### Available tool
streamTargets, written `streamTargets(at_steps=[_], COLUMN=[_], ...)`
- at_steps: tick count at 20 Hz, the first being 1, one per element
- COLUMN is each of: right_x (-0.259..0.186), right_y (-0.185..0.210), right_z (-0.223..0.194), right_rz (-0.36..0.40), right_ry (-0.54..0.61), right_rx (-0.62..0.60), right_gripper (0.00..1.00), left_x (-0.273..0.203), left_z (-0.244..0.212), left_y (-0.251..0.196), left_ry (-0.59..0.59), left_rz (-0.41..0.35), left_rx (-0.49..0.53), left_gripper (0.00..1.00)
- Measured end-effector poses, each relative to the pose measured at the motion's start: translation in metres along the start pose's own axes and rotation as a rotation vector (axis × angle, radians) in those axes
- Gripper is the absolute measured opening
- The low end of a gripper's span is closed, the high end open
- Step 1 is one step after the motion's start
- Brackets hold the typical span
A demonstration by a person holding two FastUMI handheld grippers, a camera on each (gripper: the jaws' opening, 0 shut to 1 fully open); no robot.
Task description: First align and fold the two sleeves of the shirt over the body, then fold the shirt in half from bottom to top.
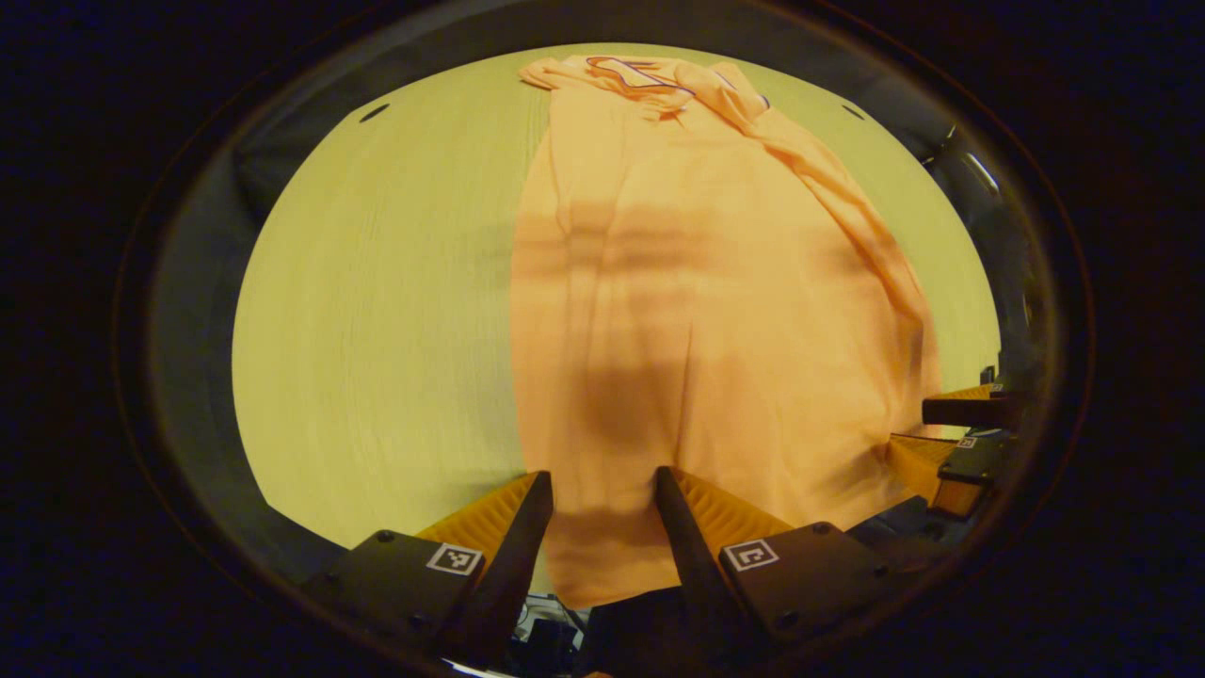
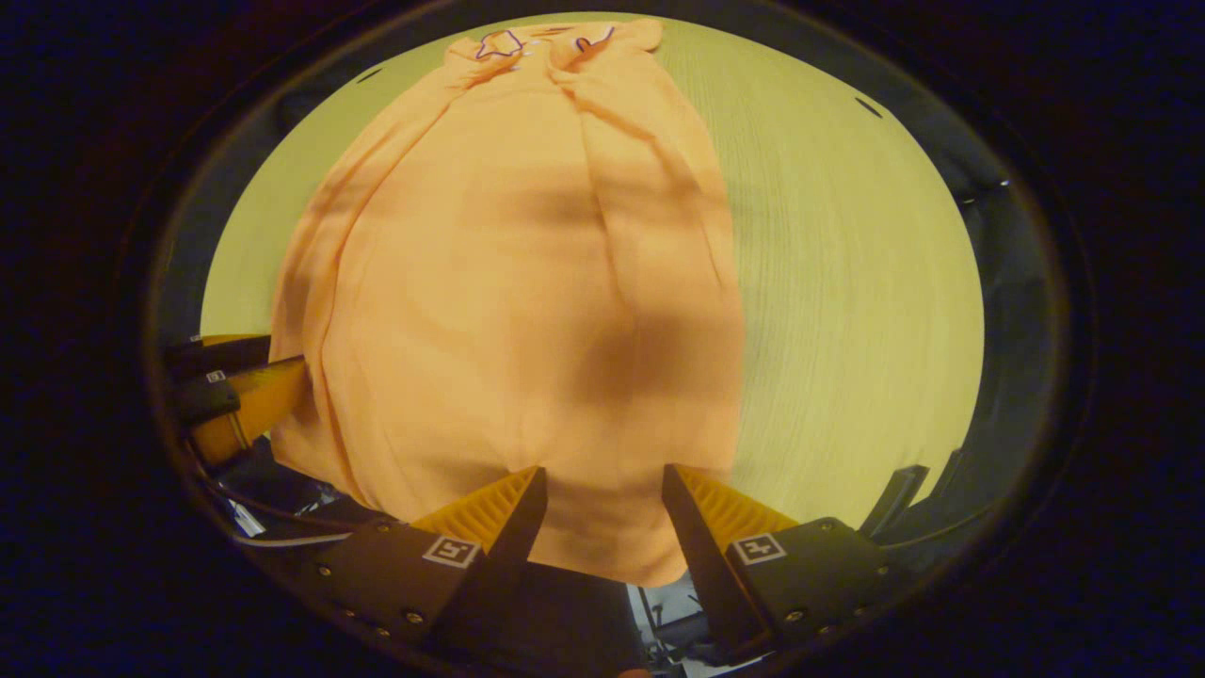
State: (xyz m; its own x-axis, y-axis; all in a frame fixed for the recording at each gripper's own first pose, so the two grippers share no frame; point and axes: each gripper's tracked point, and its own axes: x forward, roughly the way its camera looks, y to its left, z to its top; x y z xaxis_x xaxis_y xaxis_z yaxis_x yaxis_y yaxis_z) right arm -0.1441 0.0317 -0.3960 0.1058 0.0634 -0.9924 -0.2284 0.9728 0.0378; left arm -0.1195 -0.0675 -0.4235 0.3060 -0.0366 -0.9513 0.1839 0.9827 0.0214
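Note:
An orange shirt (image 1: 697,311) lies lengthwise on the table, its collar (image 1: 640,80) at the far end and its hem hanging over the near edge. Long folds of sleeve cloth run down the body. In the left gripper view, my left gripper (image 1: 603,482) stands open at the hem's left corner, with cloth lying between its fingers. In the right gripper view, the shirt (image 2: 508,311) lies ahead of me and my right gripper (image 2: 603,476) stands open over the hem's right part, cloth between its fingers too. The jaws of both are spread wide.
The pale yellow-green table (image 1: 377,311) lies bare to the shirt's left, and the same table (image 2: 847,282) to its right. The right gripper (image 1: 970,443) shows at the left gripper view's right edge, and the left gripper (image 2: 235,400) at the right gripper view's left edge.

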Motion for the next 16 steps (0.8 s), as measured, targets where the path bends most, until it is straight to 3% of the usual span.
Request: streamTargets(at_steps=[6, 7, 8, 9, 10, 11, 12, 16], right_x=[0.001, 0.001, 0.001, 0.002, 0.001, 0.002, 0.001, 0.004], right_y=[0.003, 0.001, 0.002, 0.001, 0.001, 0.0, 0.001, 0.0], right_z=[0.003, 0.004, 0.004, 0.006, 0.005, 0.007, 0.008, 0.007], right_rz=[-0.003, -0.011, -0.017, -0.024, -0.034, -0.042, -0.042, -0.034], right_ry=[-0.012, -0.026, -0.038, -0.046, -0.045, -0.054, -0.054, -0.05], right_rx=[-0.007, 0.0, 0.026, 0.038, 0.04, 0.042, 0.023, 0.016], right_gripper=[0.81, 0.8, 0.55, 0.31, 0.23, 0.11, 0.06, 0.06], left_x=[0.0, 0.001, 0.0, 0.0, -0.001, 0.003, 0.002, 0.001], left_z=[0.004, 0.005, 0.005, 0.004, 0.011, 0.007, 0.01, 0.009], left_y=[-0.003, -0.004, -0.004, -0.003, -0.007, -0.006, -0.007, -0.007], left_ry=[-0.015, -0.023, -0.014, -0.005, -0.011, 0.006, -0.002, 0.013], left_rz=[-0.011, -0.01, -0.008, -0.009, -0.025, -0.018, -0.022, -0.024], left_rx=[0.022, 0.017, 0.02, 0.027, 0.021, -0.004, -0.003, -0.004], left_gripper=[0.75, 0.53, 0.46, 0.44, 0.44, 0.21, 0.11, 0.1])
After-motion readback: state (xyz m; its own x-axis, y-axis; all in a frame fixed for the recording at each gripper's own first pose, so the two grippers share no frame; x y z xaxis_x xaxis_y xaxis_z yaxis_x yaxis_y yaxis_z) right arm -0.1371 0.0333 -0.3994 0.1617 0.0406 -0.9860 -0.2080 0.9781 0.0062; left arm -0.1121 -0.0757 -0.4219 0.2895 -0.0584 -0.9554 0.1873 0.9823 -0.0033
